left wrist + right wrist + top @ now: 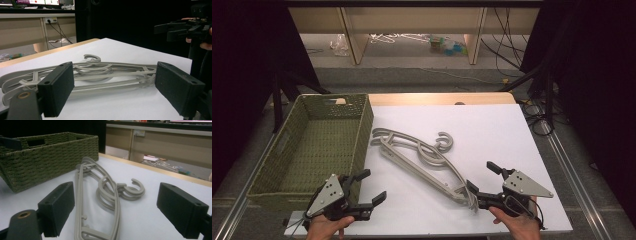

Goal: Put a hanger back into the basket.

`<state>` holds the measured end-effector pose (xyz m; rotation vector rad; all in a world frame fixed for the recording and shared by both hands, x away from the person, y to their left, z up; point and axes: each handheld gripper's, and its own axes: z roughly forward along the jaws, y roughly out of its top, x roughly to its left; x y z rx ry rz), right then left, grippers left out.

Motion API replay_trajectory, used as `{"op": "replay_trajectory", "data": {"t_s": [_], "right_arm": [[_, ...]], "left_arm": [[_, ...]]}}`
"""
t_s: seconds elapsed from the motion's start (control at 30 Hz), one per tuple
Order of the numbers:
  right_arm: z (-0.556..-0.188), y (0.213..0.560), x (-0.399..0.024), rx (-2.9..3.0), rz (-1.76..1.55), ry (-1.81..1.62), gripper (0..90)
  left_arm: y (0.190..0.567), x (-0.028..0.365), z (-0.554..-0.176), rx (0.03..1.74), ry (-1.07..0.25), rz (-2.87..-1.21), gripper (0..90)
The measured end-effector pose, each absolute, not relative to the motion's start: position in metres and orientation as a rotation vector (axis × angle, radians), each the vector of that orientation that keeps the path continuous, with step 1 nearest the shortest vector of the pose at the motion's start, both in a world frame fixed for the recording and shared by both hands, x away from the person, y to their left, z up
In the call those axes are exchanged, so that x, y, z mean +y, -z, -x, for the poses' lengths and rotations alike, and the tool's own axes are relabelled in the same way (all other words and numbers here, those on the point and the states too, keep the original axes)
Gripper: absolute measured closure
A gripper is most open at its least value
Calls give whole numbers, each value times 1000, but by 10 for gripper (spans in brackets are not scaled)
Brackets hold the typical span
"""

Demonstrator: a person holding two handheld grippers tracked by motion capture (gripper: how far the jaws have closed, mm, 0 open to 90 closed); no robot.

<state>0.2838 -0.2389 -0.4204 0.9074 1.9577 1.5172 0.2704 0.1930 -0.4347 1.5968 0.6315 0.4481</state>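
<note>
A stack of grey plastic hangers (422,157) lies slantwise on the white table top (497,125), hooks pointing to the far right. A green woven basket (362,131) stands to their left with nothing visible inside. My left gripper (374,185) hovers open by the basket's near right corner and faces the hangers (100,75); nothing is between its pads (60,87). My right gripper (479,175) is open just beside the near right end of the hangers, which stretch away from it (107,192) toward the basket (50,155). From the left gripper view it (172,30) hangs open in the air.
The white top ends near the person's hands at the front, and a wooden table edge (437,98) shows behind it. Beyond are wooden shelf legs (354,40), floor clutter and cables (507,45). Dark curtains close both sides.
</note>
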Motion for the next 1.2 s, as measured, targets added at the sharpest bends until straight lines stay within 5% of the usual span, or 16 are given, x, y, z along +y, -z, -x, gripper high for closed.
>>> {"op": "replay_trajectory", "data": {"t_s": [1.2], "right_arm": [[-347,425,-216,2247,-995,-1272,207]], "left_arm": [[436,192,-271,630,-444,-1606,159]]}}
